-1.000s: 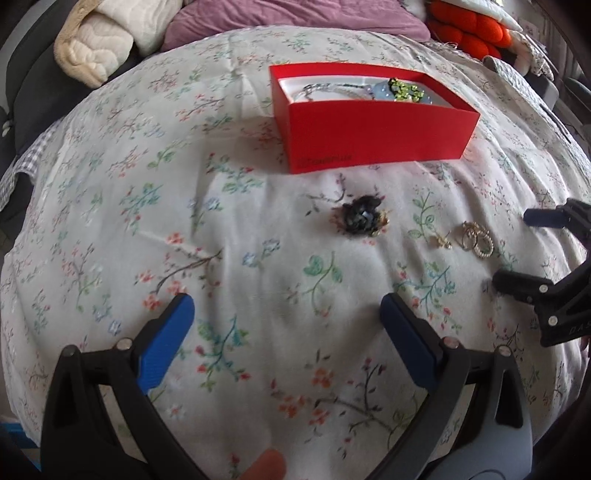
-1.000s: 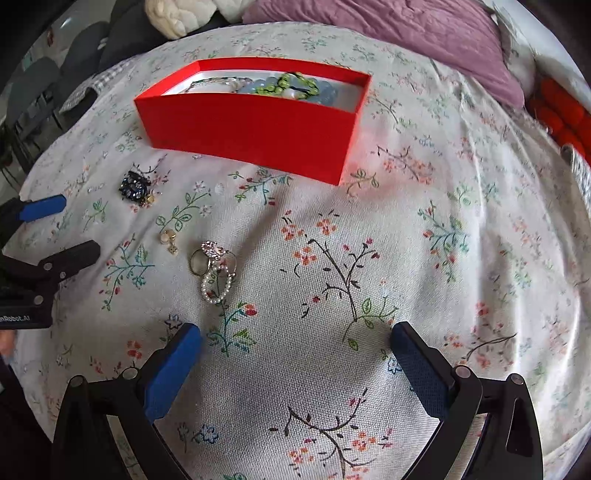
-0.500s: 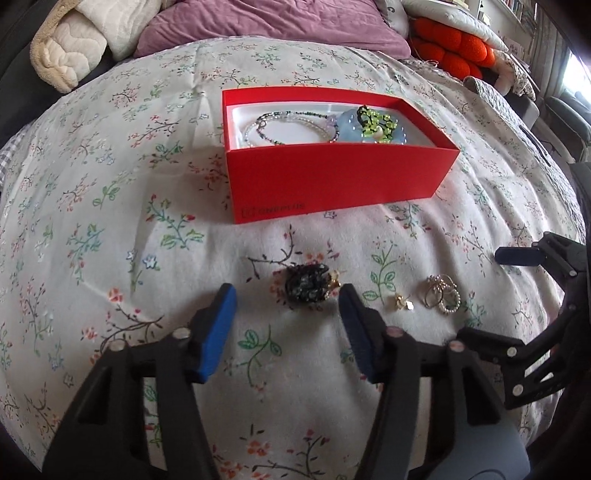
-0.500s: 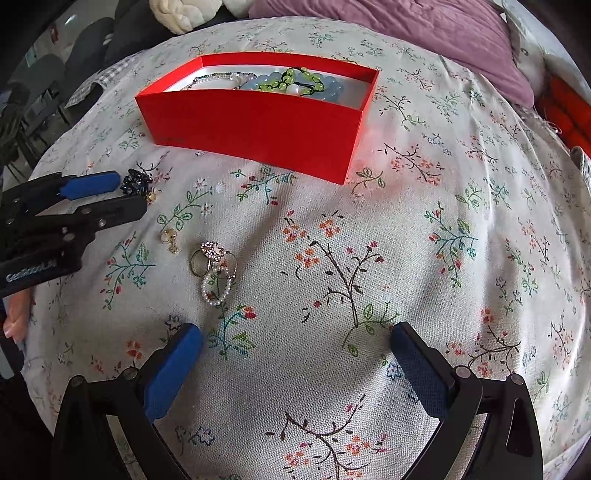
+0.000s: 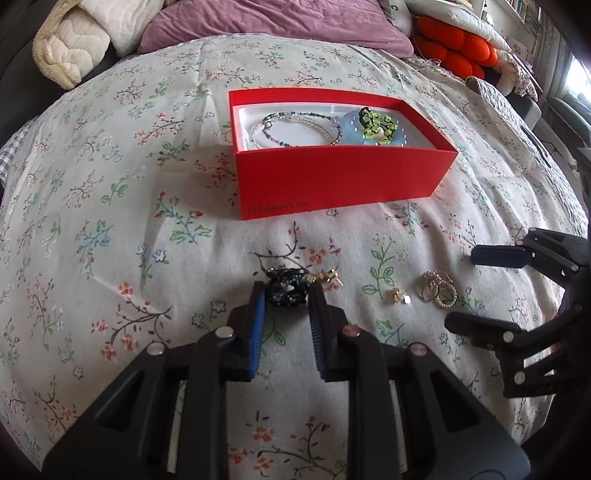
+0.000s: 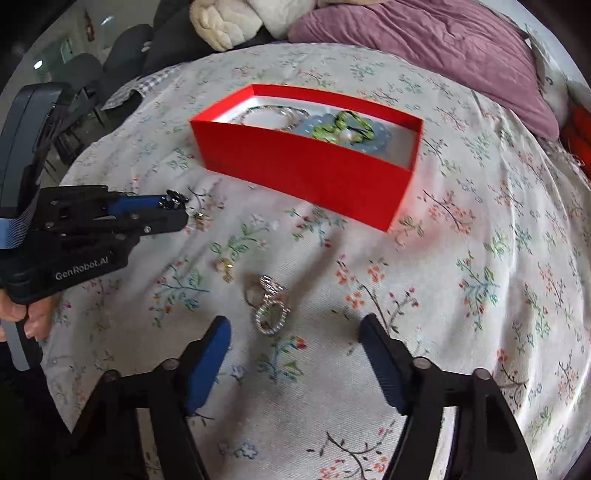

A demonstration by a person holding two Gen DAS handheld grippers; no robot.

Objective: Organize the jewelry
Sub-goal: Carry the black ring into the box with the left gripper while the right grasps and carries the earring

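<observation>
A red box (image 5: pixel 332 184) on the flowered bedspread holds bead necklaces (image 5: pixel 291 127) and a blue and green piece (image 5: pixel 375 127); it also shows in the right wrist view (image 6: pixel 306 173). My left gripper (image 5: pixel 286 291) is shut on a dark beaded brooch (image 5: pixel 287 288), also seen from the side (image 6: pixel 173 199). A small gold earring (image 5: pixel 398 295) and a cluster of rings (image 5: pixel 437 290) lie to its right. My right gripper (image 6: pixel 295 328) is open, just short of the rings (image 6: pixel 269 302), with the earring (image 6: pixel 224 266) to the left.
A purple pillow (image 5: pixel 273 18), a cream blanket (image 5: pixel 70 40) and an orange cushion (image 5: pixel 454 42) lie at the far edge of the bed. Dark chairs (image 6: pixel 92 81) stand beyond the bed's left side.
My left gripper moved forward and closed on the dark brooch. My right gripper moved forward toward the rings and stayed open.
</observation>
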